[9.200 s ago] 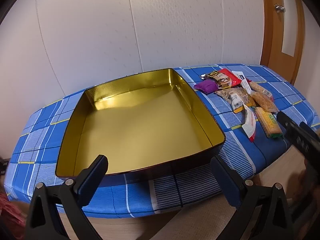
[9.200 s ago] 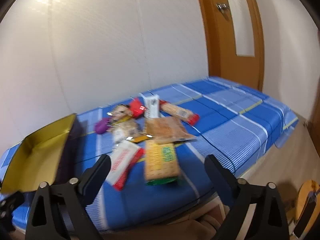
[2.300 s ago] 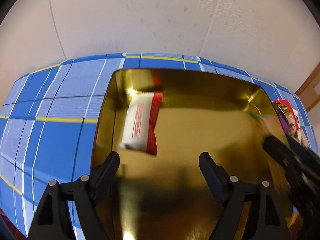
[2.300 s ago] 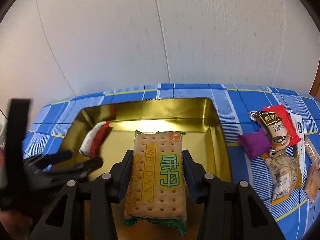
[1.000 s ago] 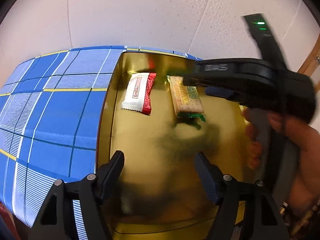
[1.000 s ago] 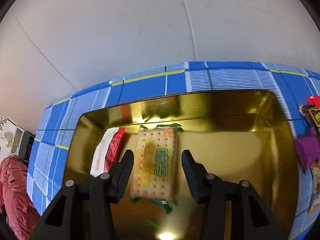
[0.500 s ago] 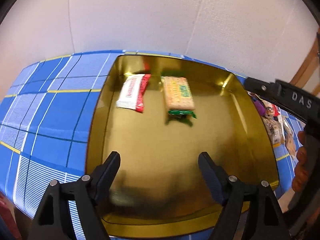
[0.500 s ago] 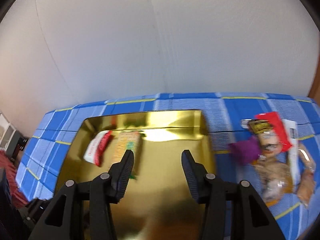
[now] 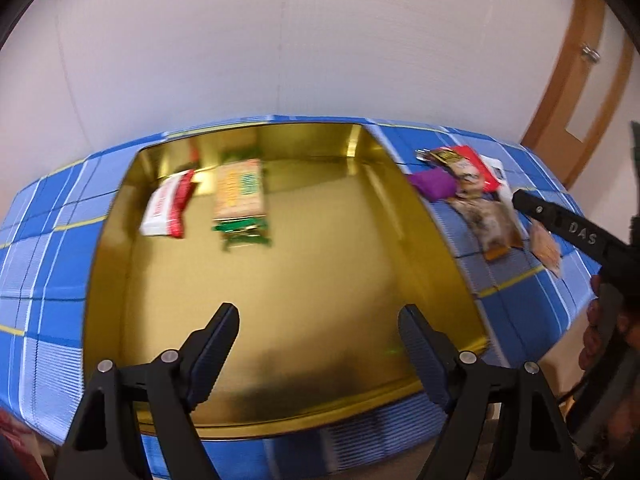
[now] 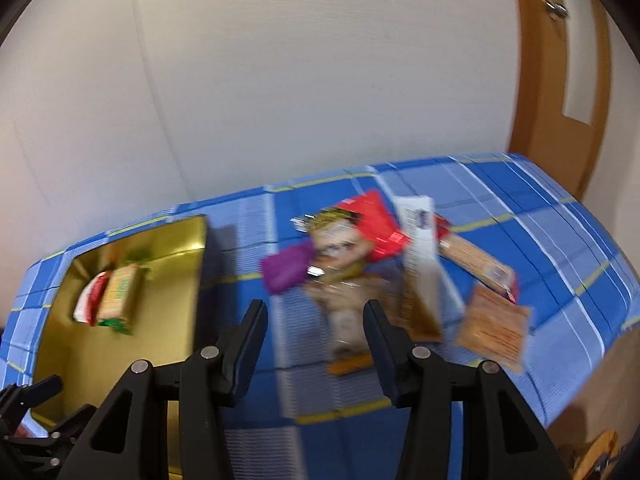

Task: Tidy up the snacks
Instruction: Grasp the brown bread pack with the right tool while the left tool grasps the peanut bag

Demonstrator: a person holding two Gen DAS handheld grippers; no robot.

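Observation:
A gold tin (image 9: 452,240) sits on the blue checked cloth. A white-and-red packet (image 9: 168,204) and a green-ended cracker pack (image 9: 239,192) lie side by side at its far left. My left gripper (image 9: 318,314) hovers open over the tin's near half with nothing between its fingers. My right gripper (image 10: 314,308) is open and empty above the cloth, just right of the tin (image 10: 120,360). A blurred pile of snacks lies beyond it: a purple packet (image 10: 288,268), a red packet (image 10: 376,224), a clear nut pack (image 10: 348,312) and an orange cracker pack (image 10: 494,328).
A person's hand (image 9: 600,340) holds the right tool at the right edge of the left wrist view. A white wall runs behind the table, and a wooden door (image 10: 560,80) stands at the far right. The table's front edge drops off near both grippers.
My right gripper has left the cracker pack in the tin and swung right toward the snack pile. The left gripper has pulled back and right, its jaws slightly wider.

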